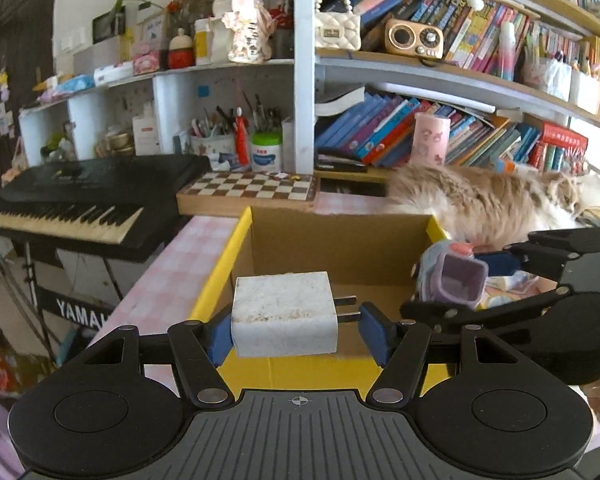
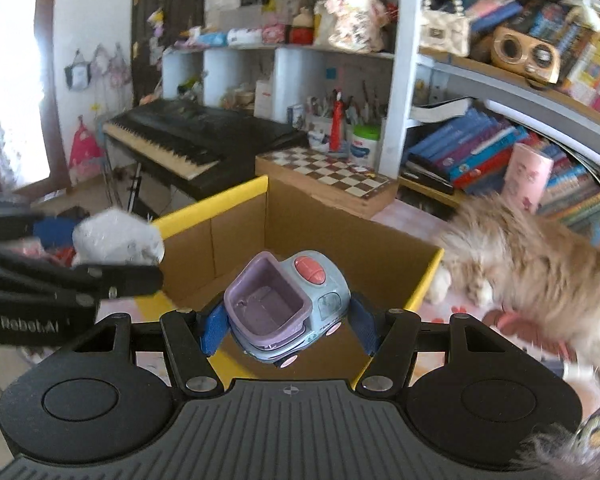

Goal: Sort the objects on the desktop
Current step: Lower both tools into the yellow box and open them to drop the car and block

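Both the left gripper [image 1: 298, 326] and the right gripper [image 2: 286, 322] are matte black: ribbed grey centre plate with a crosshair mark, two round discs, silver pivot screws, blue pads [image 1: 220, 338] (white lettering marks one side).

White charger [image 1: 284, 314] and blue toy car [image 2: 288, 306] held, seemingly above cardboard box [image 1: 340, 248].

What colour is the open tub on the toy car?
Purple tub on a light blue toy car; clearest in the right wrist view.

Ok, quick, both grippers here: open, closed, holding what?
Left gripper: closed on the white plug adapter.
Right gripper: closed on the blue toy car.
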The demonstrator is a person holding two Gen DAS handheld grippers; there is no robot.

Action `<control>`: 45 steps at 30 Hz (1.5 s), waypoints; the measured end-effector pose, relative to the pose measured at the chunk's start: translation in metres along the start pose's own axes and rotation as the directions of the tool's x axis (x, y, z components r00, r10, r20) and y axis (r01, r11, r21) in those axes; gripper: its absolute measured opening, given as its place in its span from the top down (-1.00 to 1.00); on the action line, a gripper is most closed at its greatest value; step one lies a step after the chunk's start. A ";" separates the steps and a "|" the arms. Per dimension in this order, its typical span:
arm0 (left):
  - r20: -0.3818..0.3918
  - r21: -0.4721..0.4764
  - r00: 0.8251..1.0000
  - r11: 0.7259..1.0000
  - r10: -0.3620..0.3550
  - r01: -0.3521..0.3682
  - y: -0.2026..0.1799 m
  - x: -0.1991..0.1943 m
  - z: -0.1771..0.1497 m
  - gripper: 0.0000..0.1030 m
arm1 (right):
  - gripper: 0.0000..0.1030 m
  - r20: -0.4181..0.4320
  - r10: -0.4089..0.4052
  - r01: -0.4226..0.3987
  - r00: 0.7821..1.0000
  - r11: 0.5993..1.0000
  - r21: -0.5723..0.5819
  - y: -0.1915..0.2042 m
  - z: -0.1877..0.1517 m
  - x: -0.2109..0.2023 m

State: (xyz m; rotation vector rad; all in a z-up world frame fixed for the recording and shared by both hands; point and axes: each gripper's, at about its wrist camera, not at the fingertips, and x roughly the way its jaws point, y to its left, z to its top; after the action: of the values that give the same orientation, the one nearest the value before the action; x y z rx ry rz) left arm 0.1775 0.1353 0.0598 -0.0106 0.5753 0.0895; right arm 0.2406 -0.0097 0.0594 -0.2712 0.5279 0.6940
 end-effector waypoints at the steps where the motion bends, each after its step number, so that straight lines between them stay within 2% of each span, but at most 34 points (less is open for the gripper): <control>1: -0.001 0.010 1.000 1.000 0.000 0.000 -0.001 0.005 0.003 -0.26 | -0.16 -0.010 0.008 -0.008 1.000 1.000 -0.022 -0.003 0.002 0.006; 6: -0.035 0.083 0.999 0.996 -0.013 0.016 -0.005 0.041 0.021 -0.26 | -0.16 -0.101 0.063 -0.079 0.993 0.983 -0.165 -0.013 0.009 0.046; 9: -0.075 0.122 0.997 0.992 -0.012 0.021 -0.006 0.066 0.031 -0.26 | -0.16 -0.151 0.086 -0.125 0.985 0.952 -0.278 -0.013 0.011 0.069; 11: -0.104 0.129 0.995 0.991 -0.013 0.027 -0.005 0.082 0.036 -0.26 | -0.16 -0.173 0.124 -0.172 0.977 0.938 -0.302 -0.019 0.017 0.083; 14: -0.162 0.128 0.987 0.991 -0.012 0.033 -0.001 0.107 0.042 -0.26 | -0.16 -0.198 0.088 -0.164 0.976 0.898 -0.409 -0.021 0.023 0.104; 18: -0.233 0.156 0.973 0.987 -0.002 0.040 -0.002 0.135 0.045 -0.26 | -0.16 -0.278 0.094 -0.210 0.956 0.882 -0.421 -0.032 0.030 0.134; 21: -0.275 0.195 0.961 0.979 0.002 0.054 -0.009 0.149 0.044 -0.26 | -0.16 -0.314 0.072 -0.227 0.947 0.842 -0.489 -0.030 0.032 0.151; 27: -0.345 0.207 0.939 0.976 0.009 0.067 -0.012 0.169 0.038 -0.26 | -0.17 -0.411 0.079 -0.312 0.908 0.781 -0.541 -0.028 0.030 0.177; 33: -0.383 0.196 0.924 0.978 0.004 0.077 -0.010 0.174 0.039 -0.27 | -0.17 -0.493 0.057 -0.360 0.868 0.755 -0.547 -0.032 0.025 0.190; 36: -0.398 0.190 0.917 0.979 0.001 0.081 -0.010 0.175 0.039 -0.29 | -0.17 -0.500 0.055 -0.366 0.864 0.751 -0.549 -0.031 0.025 0.192; 39: -0.385 0.193 0.923 0.978 0.005 0.075 -0.009 0.174 0.039 -0.30 | -0.17 -0.494 0.051 -0.367 0.868 0.736 -0.569 -0.030 0.022 0.190; 41: -0.359 0.203 0.933 0.977 0.014 0.063 -0.011 0.171 0.039 -0.42 | -0.23 -0.486 0.054 -0.364 0.873 0.735 -0.573 -0.030 0.021 0.187; 43: -0.326 0.217 0.945 0.975 0.029 0.045 -0.013 0.166 0.040 -0.63 | -0.41 -0.471 0.053 -0.353 0.880 0.736 -0.577 -0.029 0.021 0.185; 45: -0.295 0.232 0.955 0.972 0.045 0.026 -0.014 0.162 0.041 -0.66 | -0.60 -0.457 0.063 -0.350 0.887 0.739 -0.576 -0.028 0.022 0.181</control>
State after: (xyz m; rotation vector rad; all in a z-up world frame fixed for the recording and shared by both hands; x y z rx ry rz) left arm 0.3358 0.1356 0.0059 0.2116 0.8863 0.0286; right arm 0.3838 0.0754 -0.0195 -1.0506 0.7162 1.0475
